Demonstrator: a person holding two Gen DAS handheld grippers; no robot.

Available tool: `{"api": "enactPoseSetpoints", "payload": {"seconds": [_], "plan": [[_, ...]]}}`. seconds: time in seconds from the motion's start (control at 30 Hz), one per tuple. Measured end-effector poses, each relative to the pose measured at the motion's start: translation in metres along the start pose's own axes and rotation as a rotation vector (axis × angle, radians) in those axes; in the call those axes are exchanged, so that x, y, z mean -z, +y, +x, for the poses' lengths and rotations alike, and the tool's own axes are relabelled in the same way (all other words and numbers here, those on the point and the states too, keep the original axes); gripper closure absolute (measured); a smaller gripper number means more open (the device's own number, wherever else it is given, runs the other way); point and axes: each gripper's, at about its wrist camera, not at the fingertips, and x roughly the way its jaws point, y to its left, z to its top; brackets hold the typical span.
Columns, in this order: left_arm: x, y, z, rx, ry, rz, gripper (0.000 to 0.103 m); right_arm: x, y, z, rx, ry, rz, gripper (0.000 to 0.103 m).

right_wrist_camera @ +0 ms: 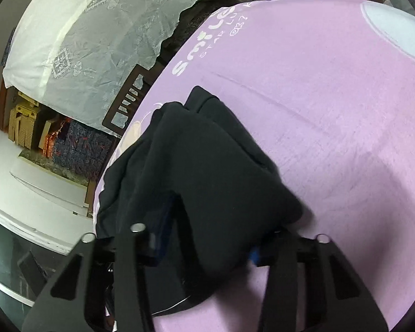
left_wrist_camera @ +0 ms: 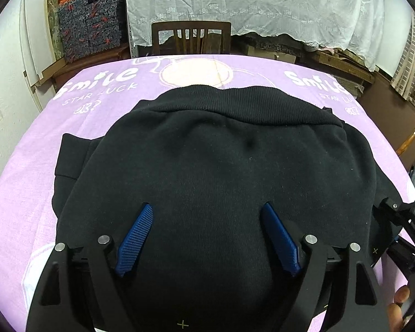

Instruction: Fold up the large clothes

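your left gripper [left_wrist_camera: 207,213] hangs over the black sweatshirt [left_wrist_camera: 221,166] with its blue pads [left_wrist_camera: 137,238] spread wide apart and no cloth caught between them. the sweatshirt lies partly folded on the bench, on the purple printed sheet [left_wrist_camera: 27,179], its ribbed hem [left_wrist_camera: 249,102] at the far side near the wooden chair [left_wrist_camera: 191,37]. in the right wrist view your right gripper [right_wrist_camera: 207,232] has a thick fold of the sweatshirt [right_wrist_camera: 207,171] bunched between its jaws, at the garment's edge; the cloth hides the pads, so you can't tell whether they press on it. your hand [left_wrist_camera: 401,304] shows at the lower right of the left view.
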Motion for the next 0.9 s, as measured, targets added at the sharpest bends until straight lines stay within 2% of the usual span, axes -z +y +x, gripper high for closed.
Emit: {"api": "enactPoseSetpoints", "payload": {"seconds": [0.07, 0.13, 0.23, 0.3, 0.4, 0.5, 0.67, 0.77, 0.9], "plan": [[-0.001, 0.0, 0.001, 0.003, 0.004, 0.002, 0.02, 0.003, 0.005, 0.0, 0.038, -0.015, -0.037, 0.072], [-0.003, 0.003, -0.001, 0.024, 0.018, -0.01, 0.021, 0.003, 0.013, 0.001, 0.09, -0.028, -0.084, 0.083], [-0.018, 0.033, -0.01, 0.122, 0.043, -0.103, 0.023, 0.013, 0.058, -0.014, 0.176, -0.117, -0.298, 0.089], [-0.028, 0.061, -0.022, 0.124, 0.01, -0.166, 0.023, 0.019, 0.09, -0.022, 0.189, -0.161, -0.406, 0.095], [-0.038, 0.11, -0.043, 0.143, -0.039, -0.263, 0.023, 0.034, 0.138, -0.028, 0.199, -0.212, -0.559, 0.095], [-0.042, 0.147, -0.061, 0.159, -0.082, -0.326, 0.023, 0.066, 0.183, -0.027, 0.206, -0.252, -0.728, 0.095], [-0.043, 0.189, -0.074, 0.309, -0.107, -0.394, 0.023, 0.13, 0.233, -0.015, 0.187, -0.291, -0.981, 0.095], [-0.045, 0.196, -0.072, 0.352, -0.101, -0.394, 0.021, 0.179, 0.251, 0.003, 0.178, -0.266, -1.168, 0.095], [-0.043, 0.195, -0.057, 0.364, -0.056, -0.402, 0.021, 0.227, 0.251, 0.035, 0.141, -0.132, -1.315, 0.094]]}}
